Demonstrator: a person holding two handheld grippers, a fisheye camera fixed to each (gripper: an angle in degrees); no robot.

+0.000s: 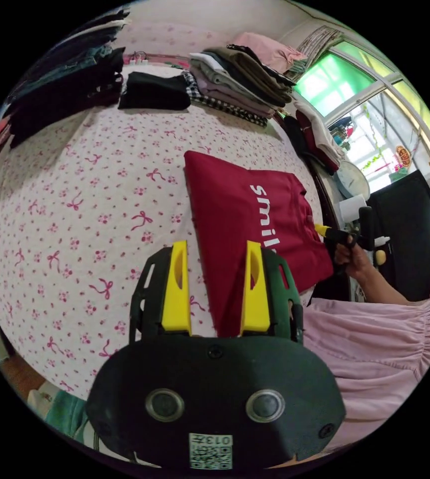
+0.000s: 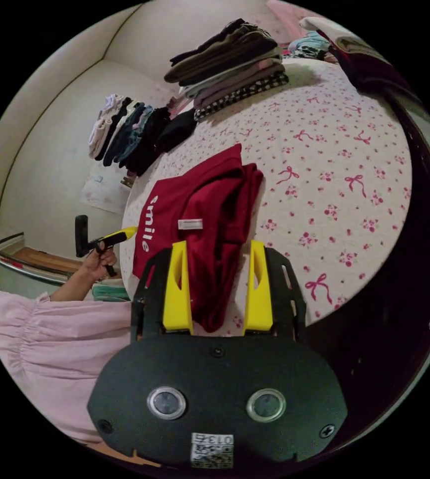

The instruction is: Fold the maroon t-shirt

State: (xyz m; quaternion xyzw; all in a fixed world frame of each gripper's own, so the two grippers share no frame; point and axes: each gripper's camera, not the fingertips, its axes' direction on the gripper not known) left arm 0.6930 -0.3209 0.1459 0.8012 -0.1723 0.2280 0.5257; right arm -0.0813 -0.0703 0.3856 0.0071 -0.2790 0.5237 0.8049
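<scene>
**Maroon tee on the bed, both grippers held off it**

So here's where we were. The maroon t-shirt (image 1: 247, 219) lay partly folded on the bed (image 1: 85, 209), on the sheet with pink bows, close to the edge nearest us. White lettering showed on its top face. In the right gripper view the shirt (image 2: 210, 219) looked bunched along one side, with a small white tag facing up.

Our left hand-held gripper (image 1: 215, 289) hung over the near edge of the shirt with its yellow jaws spread wide, gripping nothing. The right hand-held gripper (image 2: 217, 289) was just as wide, jaws either side of the bunched end, not pinching it as far as we could see.

Stacks of folded clothes (image 1: 240, 80) sat at the far side of the bed, and a dark pile (image 1: 65, 85) beside them. A window (image 1: 369, 115) glowed green behind.
</scene>
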